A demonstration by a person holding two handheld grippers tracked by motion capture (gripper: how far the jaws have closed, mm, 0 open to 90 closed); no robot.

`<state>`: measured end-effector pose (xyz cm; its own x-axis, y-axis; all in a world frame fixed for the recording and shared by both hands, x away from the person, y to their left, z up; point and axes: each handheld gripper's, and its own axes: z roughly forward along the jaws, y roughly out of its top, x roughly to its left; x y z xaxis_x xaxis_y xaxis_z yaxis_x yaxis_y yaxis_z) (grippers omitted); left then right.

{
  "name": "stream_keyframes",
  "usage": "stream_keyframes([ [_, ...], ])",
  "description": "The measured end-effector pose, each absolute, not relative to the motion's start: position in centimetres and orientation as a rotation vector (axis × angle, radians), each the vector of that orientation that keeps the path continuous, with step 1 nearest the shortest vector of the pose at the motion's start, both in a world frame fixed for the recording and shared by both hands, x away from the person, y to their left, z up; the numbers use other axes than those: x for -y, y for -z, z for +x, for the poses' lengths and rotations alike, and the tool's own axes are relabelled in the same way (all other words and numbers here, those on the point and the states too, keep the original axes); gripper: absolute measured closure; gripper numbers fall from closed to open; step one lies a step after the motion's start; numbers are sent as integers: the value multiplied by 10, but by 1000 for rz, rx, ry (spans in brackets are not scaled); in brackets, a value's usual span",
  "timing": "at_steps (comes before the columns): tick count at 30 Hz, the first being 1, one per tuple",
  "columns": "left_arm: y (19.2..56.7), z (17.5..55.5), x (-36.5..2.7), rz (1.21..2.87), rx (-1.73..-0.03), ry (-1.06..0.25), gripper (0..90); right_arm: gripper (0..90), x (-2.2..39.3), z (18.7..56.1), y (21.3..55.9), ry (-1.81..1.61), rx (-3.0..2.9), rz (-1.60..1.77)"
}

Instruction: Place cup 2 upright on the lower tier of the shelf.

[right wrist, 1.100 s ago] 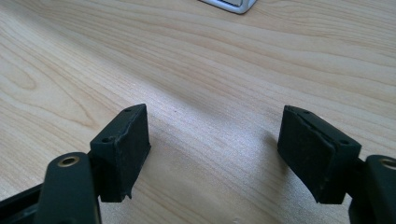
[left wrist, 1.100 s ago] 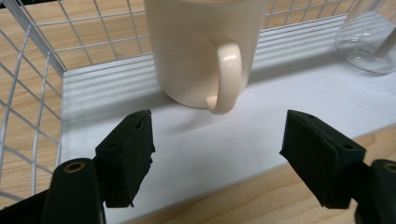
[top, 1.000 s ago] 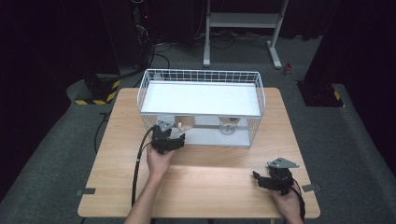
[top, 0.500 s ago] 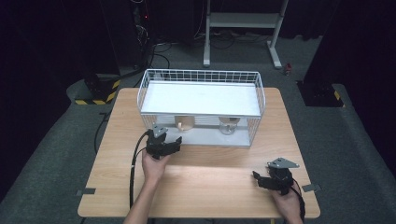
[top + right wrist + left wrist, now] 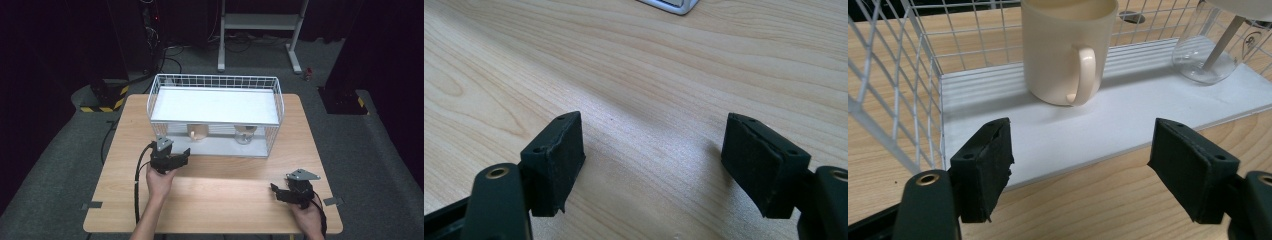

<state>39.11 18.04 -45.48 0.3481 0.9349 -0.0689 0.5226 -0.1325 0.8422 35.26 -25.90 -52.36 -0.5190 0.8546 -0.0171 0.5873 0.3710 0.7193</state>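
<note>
A cream mug (image 5: 1068,55) stands upright on the white lower shelf (image 5: 1073,130) of a wire rack (image 5: 215,82), handle turned toward my left gripper (image 5: 1080,165). That gripper is open and empty, just in front of the shelf's edge; from the high view it (image 5: 175,152) sits at the rack's front left. To the right of the mug (image 5: 196,132) on the same shelf stands a clear glass (image 5: 1213,57) with a pale stick in it. My right gripper (image 5: 651,160) is open over bare wood, low near the table's front right (image 5: 280,192).
The rack's flat white upper shelf (image 5: 215,105) covers the lower one, and wire walls (image 5: 893,75) close its left side. The wooden table (image 5: 225,190) spreads between the two grippers. Dark floor, cables and a metal stand (image 5: 260,22) lie beyond.
My left gripper has drawn back from the rack's front, toward the person and slightly left. The right gripper has stayed put.
</note>
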Motion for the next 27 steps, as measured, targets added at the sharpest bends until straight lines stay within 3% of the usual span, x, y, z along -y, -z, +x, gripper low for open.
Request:
stream_keyframes([
  [27,453,359,-195,1755,-1245,-643,257,250,259,352,523,-942,-2248,1259],
])
